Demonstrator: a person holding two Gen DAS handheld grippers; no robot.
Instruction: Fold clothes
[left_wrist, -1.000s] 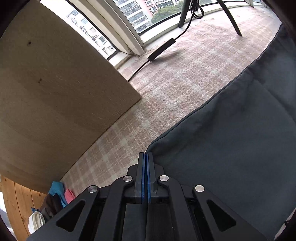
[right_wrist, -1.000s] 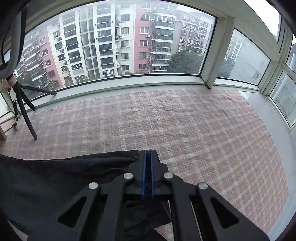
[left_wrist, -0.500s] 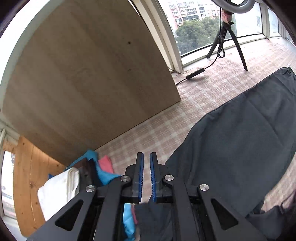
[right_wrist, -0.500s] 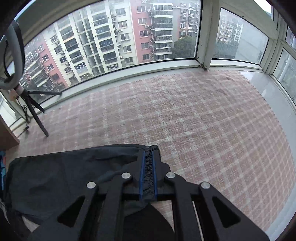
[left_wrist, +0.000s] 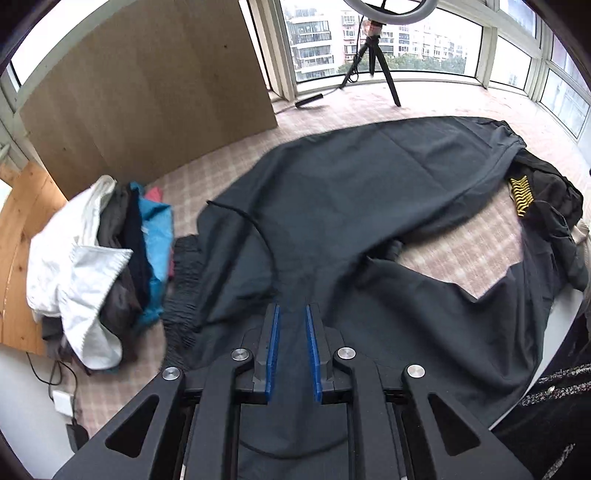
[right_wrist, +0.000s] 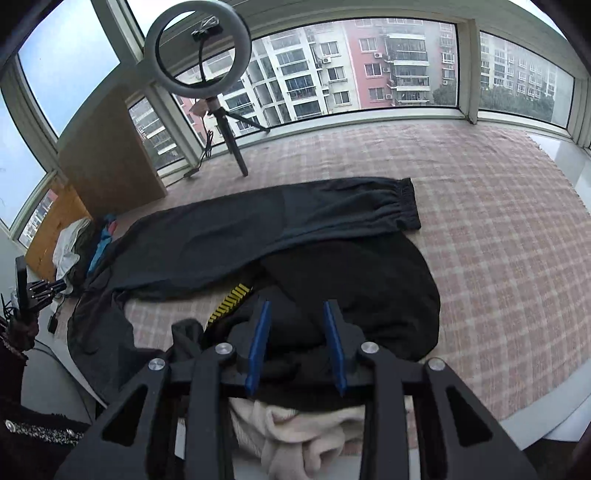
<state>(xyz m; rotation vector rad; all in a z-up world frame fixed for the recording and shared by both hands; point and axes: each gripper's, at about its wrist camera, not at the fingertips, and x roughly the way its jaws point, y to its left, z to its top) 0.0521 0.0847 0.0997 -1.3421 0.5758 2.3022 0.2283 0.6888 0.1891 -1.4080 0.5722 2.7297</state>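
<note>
dark trousers (right_wrist: 258, 229) spread — bare checked rug (right_wrist: 498, 240) right side

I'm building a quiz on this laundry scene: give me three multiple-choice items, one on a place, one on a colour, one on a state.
1. Where does the clothes pile lie, seen from the left wrist?
A. left of the dark trousers
B. on the trousers
C. under the tripod

2. What colour are the stripes on the black garment?
A. red
B. yellow
C. white

3. How does the trousers' far leg lie?
A. rolled into a ball
B. hanging over the board
C. stretched flat on the checked cloth

Answers:
1 A: the clothes pile sits left of the dark trousers, near the wooden board.
2 B: yellow stripes show on the black garment, and again in the left wrist view.
3 C: the far leg runs flat across the checked cloth to its cuff.
</note>
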